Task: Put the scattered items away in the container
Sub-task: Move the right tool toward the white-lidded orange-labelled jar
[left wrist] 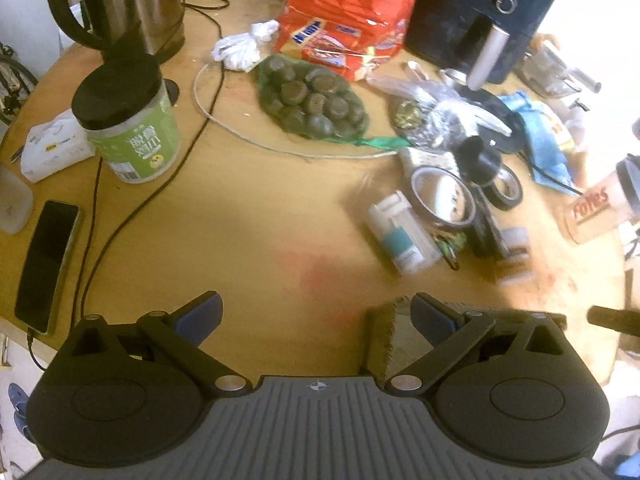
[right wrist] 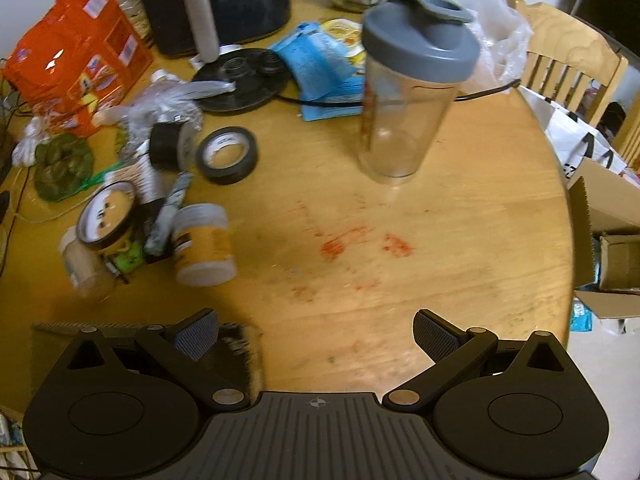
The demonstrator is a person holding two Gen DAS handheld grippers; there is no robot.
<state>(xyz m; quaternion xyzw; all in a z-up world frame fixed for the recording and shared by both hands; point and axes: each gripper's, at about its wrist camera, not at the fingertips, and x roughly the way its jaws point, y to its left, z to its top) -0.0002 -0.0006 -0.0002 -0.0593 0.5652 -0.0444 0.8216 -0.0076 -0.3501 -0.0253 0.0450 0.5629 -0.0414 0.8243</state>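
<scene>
Grippers hang over a round wooden table (right wrist: 420,240), both tilted down toward it. The left gripper (left wrist: 316,314) has its two fingers spread wide and nothing sits between them. The right gripper (right wrist: 316,334) is spread wide too, and it grips nothing.

Under both grippers, at the near edge of the table, sits a dark box (left wrist: 380,340) with a rough edge. It shows by the right finger in the left view and by the left finger in the right view. I cannot tell if this is the container.

The messy things lie in a heap on the table, well apart from both grippers. A black tape roll (right wrist: 227,155) lies flat. A second tape roll (right wrist: 106,216) leans just beside a small tub (right wrist: 204,245) that lies on its side. A white and teal tube (left wrist: 400,232) lies near them, blurry. A green net bag (left wrist: 312,98) of round things rests farther back, next to an orange packet (left wrist: 344,12).

A clear shaker cup (right wrist: 408,92) with a grey lid stands upright ahead of the right gripper. A green jar (left wrist: 132,120) with a black lid stands ahead of the left one, and a phone (left wrist: 46,266) lies flat near the table edge. Red marks (right wrist: 344,242) stain the wood in the middle.
</scene>
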